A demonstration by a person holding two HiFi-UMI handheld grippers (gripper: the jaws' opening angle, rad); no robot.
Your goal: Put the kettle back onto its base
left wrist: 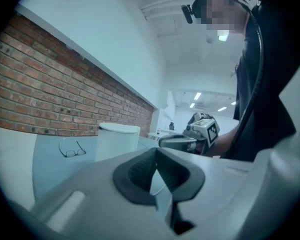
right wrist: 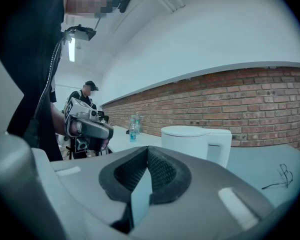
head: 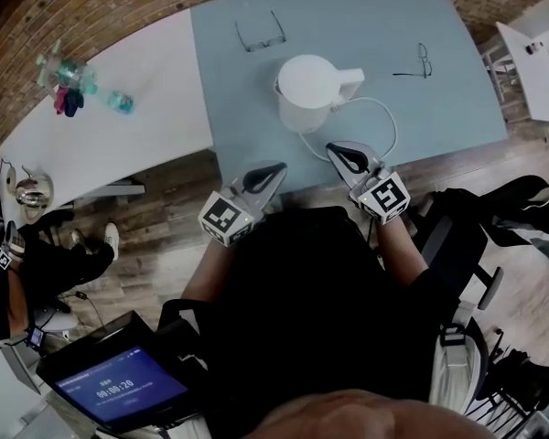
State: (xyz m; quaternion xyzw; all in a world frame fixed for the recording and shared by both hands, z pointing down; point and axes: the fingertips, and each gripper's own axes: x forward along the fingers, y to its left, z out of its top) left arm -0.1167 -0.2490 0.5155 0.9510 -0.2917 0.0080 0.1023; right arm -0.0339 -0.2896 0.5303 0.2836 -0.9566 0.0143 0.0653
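The white kettle [head: 306, 90] stands upright with its lid shut on the blue-grey table [head: 439, 108], its handle to the right. A white cord [head: 384, 122] loops out from beneath it; I cannot make out the base itself. Both grippers hang just off the table's near edge, apart from the kettle. My left gripper [head: 276, 169] is shut with nothing in it, below and left of the kettle. My right gripper [head: 334, 148] is shut and empty too, just below the kettle. The kettle [left wrist: 119, 140] also shows beyond the left gripper [left wrist: 157, 152], and the kettle [right wrist: 196, 141] beyond the right gripper [right wrist: 147, 152].
One pair of glasses [head: 261, 35] lies at the far side of the blue-grey table, another pair [head: 423, 59] at its right. Bottles [head: 69, 79] stand on the white table [head: 128, 126] to the left. A person [head: 18, 273] sits at the left; a lit screen [head: 119, 387] is near my legs.
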